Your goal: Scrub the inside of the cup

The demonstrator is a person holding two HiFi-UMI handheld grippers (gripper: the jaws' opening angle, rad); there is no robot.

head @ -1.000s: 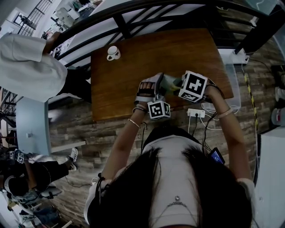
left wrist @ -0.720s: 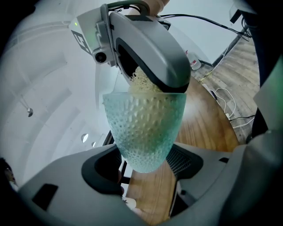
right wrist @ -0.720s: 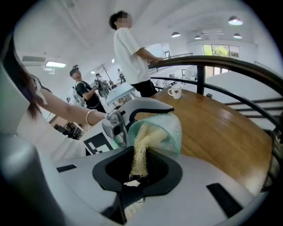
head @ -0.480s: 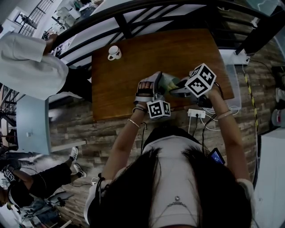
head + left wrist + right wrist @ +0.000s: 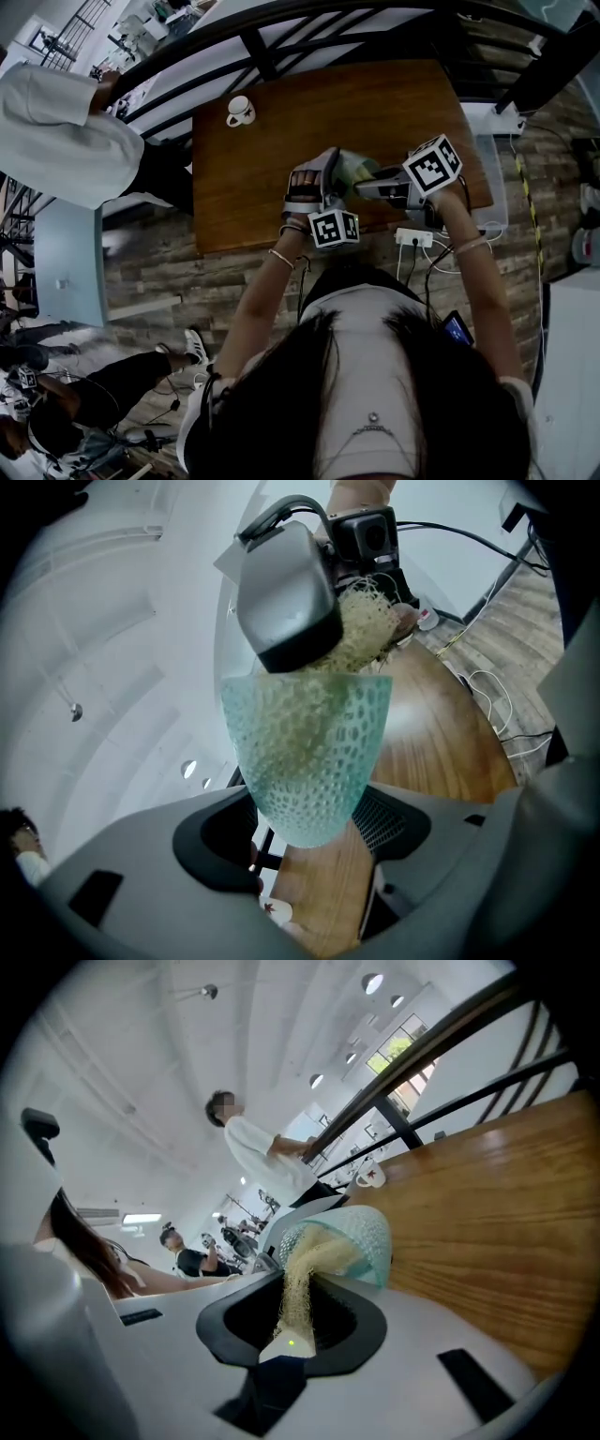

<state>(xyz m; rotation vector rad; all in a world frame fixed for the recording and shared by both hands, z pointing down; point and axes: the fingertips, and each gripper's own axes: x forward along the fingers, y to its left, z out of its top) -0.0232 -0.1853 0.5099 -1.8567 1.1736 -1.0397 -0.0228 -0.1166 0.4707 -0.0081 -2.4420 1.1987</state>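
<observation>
A pale green dimpled glass cup (image 5: 305, 752) lies on its side above the wooden table (image 5: 272, 159), with my left gripper (image 5: 309, 827) shut on its base end. In the head view the cup (image 5: 352, 169) sits between my two grippers. My right gripper (image 5: 291, 1321) is shut on a straw-coloured fibrous scrubber (image 5: 305, 1274), whose far end is inside the cup's mouth (image 5: 366, 1237). From the left gripper view, the scrubber (image 5: 361, 630) bulges out of the rim under one grey right finger (image 5: 286, 597). The right gripper (image 5: 375, 183) points left at the cup.
A white mug (image 5: 239, 111) stands at the table's far left corner. A dark railing (image 5: 281, 37) runs behind the table. A person in white (image 5: 56, 131) stands at the left. A power strip (image 5: 412, 237) and cables lie on the floor by the near right edge.
My right gripper has rolled about its own axis and its marker cube has shifted right, with the scrubber still in the cup. The left gripper and cup have hardly moved.
</observation>
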